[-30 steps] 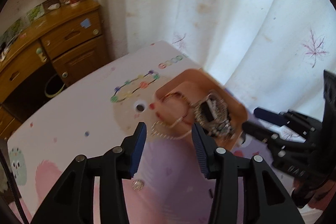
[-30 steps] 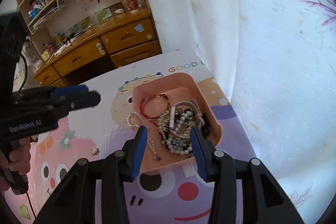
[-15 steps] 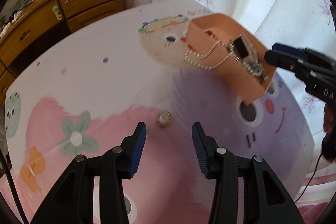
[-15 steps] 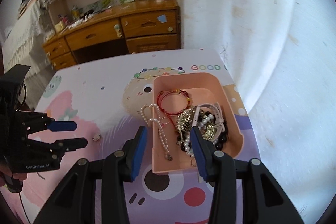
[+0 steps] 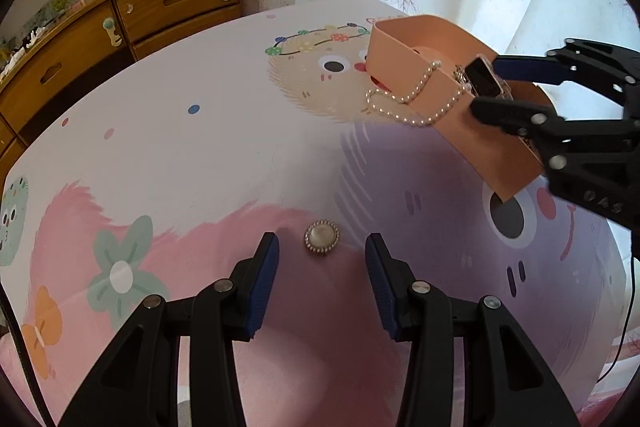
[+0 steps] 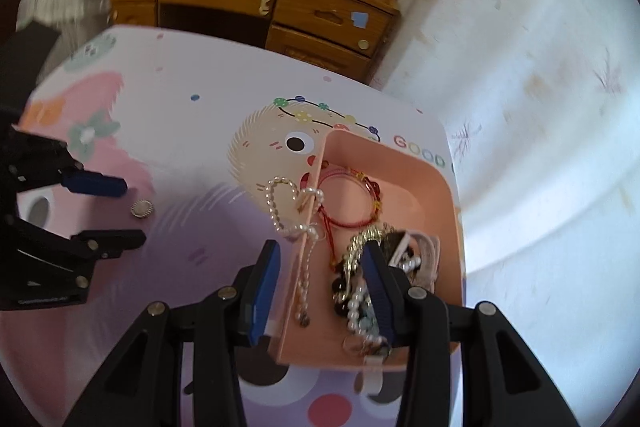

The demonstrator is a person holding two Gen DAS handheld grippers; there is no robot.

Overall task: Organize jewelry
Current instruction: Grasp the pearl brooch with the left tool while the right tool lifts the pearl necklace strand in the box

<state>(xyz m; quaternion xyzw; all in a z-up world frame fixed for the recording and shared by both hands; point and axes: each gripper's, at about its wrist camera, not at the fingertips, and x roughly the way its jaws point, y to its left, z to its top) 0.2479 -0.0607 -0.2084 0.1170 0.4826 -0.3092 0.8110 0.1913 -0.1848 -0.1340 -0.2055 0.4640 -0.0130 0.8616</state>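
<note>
From the left wrist, the left gripper (image 5: 320, 255) hung part-open, empty, over the pearl brooch (image 5: 322, 237) on the mat (image 5: 200, 155); closing came next. From the right wrist, the right gripper (image 6: 322, 271) straddled the pink tray (image 6: 440, 195) wall, holding nothing, the pearl necklace (image 6: 280, 203) spilling over it.

The table (image 5: 208, 163) is covered with a pastel cartoon print in pink, purple and cream, with flowers and round faces. A round brooch (image 5: 322, 236) with a pearly white centre and a beaded silver rim lies flat on the pink part. Well apart from it, near the far edge, stands a peach-pink plastic tray (image 6: 436, 195) with jewelry inside. A white pearl strand (image 5: 404, 103) hangs over the tray's wall onto the table.
</note>
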